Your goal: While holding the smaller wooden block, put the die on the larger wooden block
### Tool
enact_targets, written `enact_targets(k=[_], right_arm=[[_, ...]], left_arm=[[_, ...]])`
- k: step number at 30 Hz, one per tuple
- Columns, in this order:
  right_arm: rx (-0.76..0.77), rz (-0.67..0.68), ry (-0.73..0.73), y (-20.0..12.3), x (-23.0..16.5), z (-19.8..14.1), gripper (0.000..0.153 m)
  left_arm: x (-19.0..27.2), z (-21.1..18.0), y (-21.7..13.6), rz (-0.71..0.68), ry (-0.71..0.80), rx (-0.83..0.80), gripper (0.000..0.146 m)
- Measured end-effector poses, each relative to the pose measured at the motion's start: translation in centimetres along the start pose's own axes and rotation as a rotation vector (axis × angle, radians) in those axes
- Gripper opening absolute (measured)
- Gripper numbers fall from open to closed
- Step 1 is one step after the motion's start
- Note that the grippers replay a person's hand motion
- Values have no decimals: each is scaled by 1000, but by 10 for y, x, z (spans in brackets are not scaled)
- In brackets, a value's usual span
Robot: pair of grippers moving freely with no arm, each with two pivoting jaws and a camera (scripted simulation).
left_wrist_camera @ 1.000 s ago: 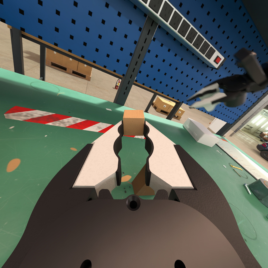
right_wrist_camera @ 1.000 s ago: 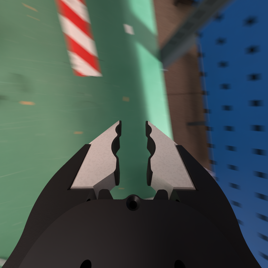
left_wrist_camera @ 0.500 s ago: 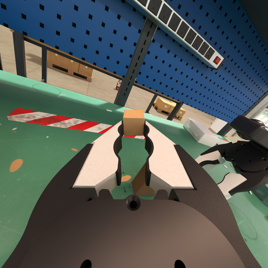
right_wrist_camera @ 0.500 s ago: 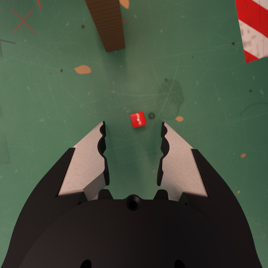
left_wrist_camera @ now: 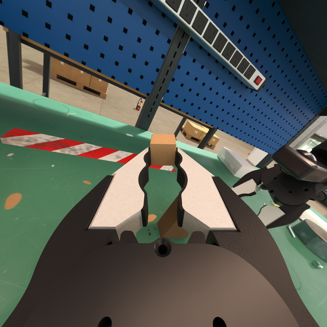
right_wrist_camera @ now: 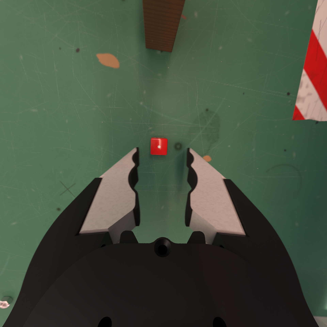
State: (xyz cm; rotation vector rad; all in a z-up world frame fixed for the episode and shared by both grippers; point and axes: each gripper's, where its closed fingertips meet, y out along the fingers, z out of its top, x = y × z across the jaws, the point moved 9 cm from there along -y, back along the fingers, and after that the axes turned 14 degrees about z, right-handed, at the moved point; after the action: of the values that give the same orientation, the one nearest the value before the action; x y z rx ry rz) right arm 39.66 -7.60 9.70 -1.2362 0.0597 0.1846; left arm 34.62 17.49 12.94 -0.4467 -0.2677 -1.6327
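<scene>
My left gripper (left_wrist_camera: 162,150) is shut on the smaller wooden block (left_wrist_camera: 162,149), a light cube held at the fingertips above the green table. The larger wooden block (left_wrist_camera: 170,223), long and darker, lies on the table below, seen between the fingers; in the right wrist view it (right_wrist_camera: 161,24) lies at the top middle. The red die (right_wrist_camera: 158,146) sits on the table with one white pip up. My right gripper (right_wrist_camera: 162,150) is open, pointing down above the die, which lies just ahead of the fingertips, slightly left of centre. The right gripper also shows in the left wrist view (left_wrist_camera: 254,201).
A red and white striped strip (left_wrist_camera: 70,146) lies on the green table (left_wrist_camera: 44,194) toward the back; it shows at the right edge of the right wrist view (right_wrist_camera: 313,79). A white box (left_wrist_camera: 233,162), a tape roll (left_wrist_camera: 311,233) and small screws lie at the right. A blue pegboard stands behind.
My right gripper swung down from the air to point at the table, then came lower over the die and narrowed its opening a little. My left gripper kept still with the block.
</scene>
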Motion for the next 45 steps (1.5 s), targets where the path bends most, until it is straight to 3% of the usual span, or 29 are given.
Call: enact_targets(k=[3,9,15,24,43,45], right_arm=[[59,26,41,2,1,-4,18],[268,48,48,-5,-4,-6,18],[508,5,-27,-41,-16,34,18],[436,-81,-65,-31,-13,92,18],[305,-150,-52,-28,-12,116,19],[310,-152,-55,-28,-12,116,42]], left_arm=[[-3,-3,2,-16,-58,-14,26],[-14,-2,0,-80,-276,-5,26],[-19,-12,5,-139,-490,1,26],[-9,-18,7,-148,-567,3,26],[-14,-32,8,-129,-795,-19,26],[-14,-31,8,-137,-802,-19,26]])
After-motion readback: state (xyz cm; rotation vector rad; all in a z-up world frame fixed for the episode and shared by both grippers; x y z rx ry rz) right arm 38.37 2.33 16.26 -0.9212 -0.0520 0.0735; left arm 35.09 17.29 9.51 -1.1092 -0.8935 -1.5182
